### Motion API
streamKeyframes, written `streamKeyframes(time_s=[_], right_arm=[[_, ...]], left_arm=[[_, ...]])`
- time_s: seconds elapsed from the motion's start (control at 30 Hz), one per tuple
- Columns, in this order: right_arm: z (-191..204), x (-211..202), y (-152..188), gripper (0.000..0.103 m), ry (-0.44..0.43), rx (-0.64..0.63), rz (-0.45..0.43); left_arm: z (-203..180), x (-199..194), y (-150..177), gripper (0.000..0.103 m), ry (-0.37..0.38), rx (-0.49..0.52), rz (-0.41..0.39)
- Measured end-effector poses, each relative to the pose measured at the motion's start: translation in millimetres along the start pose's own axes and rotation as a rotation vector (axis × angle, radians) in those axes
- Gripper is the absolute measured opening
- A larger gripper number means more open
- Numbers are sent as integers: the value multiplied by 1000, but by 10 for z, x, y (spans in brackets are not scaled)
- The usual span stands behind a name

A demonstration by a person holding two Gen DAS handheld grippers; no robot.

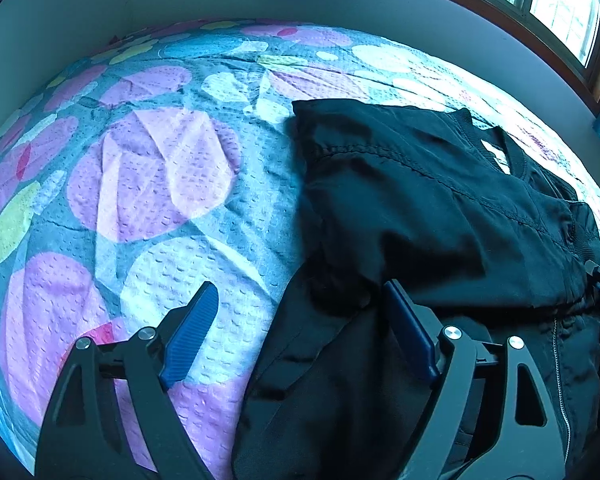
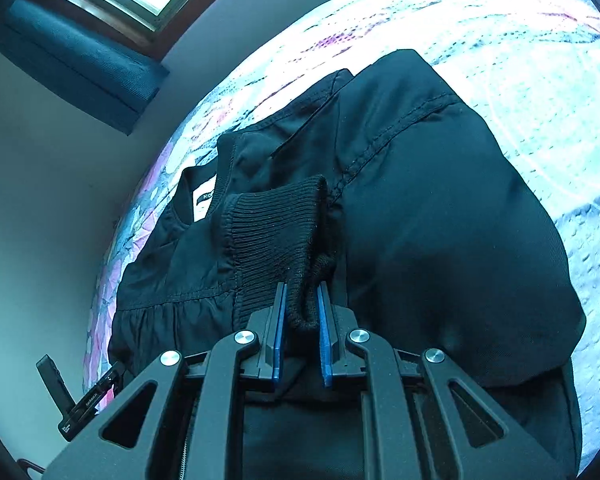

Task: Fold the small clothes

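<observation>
Left wrist view: left tongs (image 1: 296,316) stand wide apart, gripping nothing; the near pad lies over the black jacket (image 1: 440,208), the other over the bedspread (image 1: 140,168).
Jacket place: spread on the bed, right of these tongs, collar toward the far right.
Right wrist view: right tongs (image 2: 302,308) are pinched nearly closed on the ribbed cuff (image 2: 276,236) of the sleeve.
Step in hand: likely folding that sleeve across the body.
Next move: carry the cuff inward, lay it flat, keep the grip firm meanwhile.
</observation>
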State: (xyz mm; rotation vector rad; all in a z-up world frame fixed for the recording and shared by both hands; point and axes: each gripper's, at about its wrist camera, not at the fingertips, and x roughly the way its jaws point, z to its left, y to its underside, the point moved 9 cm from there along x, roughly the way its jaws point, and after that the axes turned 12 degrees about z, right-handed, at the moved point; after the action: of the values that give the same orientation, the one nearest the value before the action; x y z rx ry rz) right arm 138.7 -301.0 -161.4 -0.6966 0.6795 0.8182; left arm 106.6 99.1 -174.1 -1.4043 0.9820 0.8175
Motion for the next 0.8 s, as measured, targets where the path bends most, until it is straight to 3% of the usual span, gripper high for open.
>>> streamKeyframes(time_s=[0.47, 0.63, 0.8], right_arm=[[70, -161, 99, 17, -2, -59, 18], [16, -489, 275, 27, 22, -112, 4], [-164, -801, 545, 29, 64, -130, 4]], left_arm=[[24, -170, 73, 85, -2, 12, -16], [41, -311, 400, 85, 41, 44, 27], [129, -406, 842, 85, 85, 50, 93]])
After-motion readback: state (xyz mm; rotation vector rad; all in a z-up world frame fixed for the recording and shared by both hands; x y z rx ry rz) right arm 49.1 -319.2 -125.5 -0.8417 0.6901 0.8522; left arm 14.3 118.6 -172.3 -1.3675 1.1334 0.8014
